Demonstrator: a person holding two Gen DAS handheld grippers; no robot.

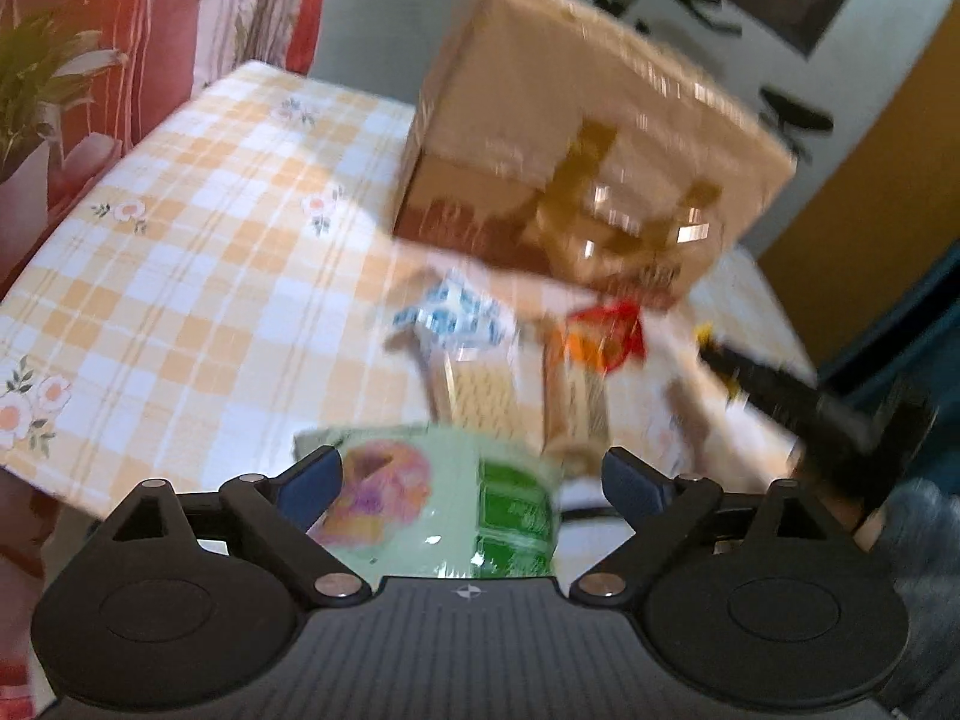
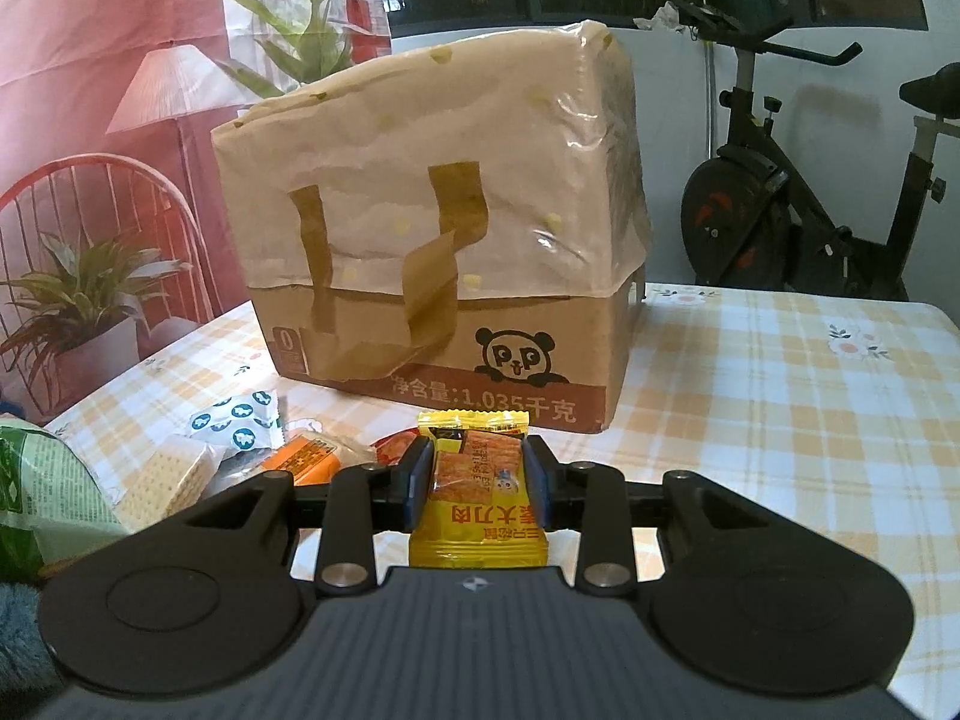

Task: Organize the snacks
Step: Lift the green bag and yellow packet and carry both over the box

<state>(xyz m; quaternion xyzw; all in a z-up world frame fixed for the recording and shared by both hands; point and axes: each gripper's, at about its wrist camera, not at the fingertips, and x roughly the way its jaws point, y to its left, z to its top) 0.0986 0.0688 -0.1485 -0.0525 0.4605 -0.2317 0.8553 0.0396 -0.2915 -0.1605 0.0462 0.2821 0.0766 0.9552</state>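
Item: yellow snack packet [image 2: 478, 495], clamped between my right gripper [image 2: 478, 483] jaws, held above the bench [image 2: 780, 420] before the cardboard box [image 2: 444, 252]. Left gripper [image 1: 471, 480] jaws wide apart, empty, over a green packet [image 1: 456, 498]. Advice: lift clear of the cracker packets [image 2: 180, 468]; the box's plastic cover blocks entry.

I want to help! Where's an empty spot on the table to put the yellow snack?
Bare checked tablecloth lies right of the taped cardboard box, toward the exercise bike. Crowded: front-left of the box, around the blue-dotted white packet and orange packet.
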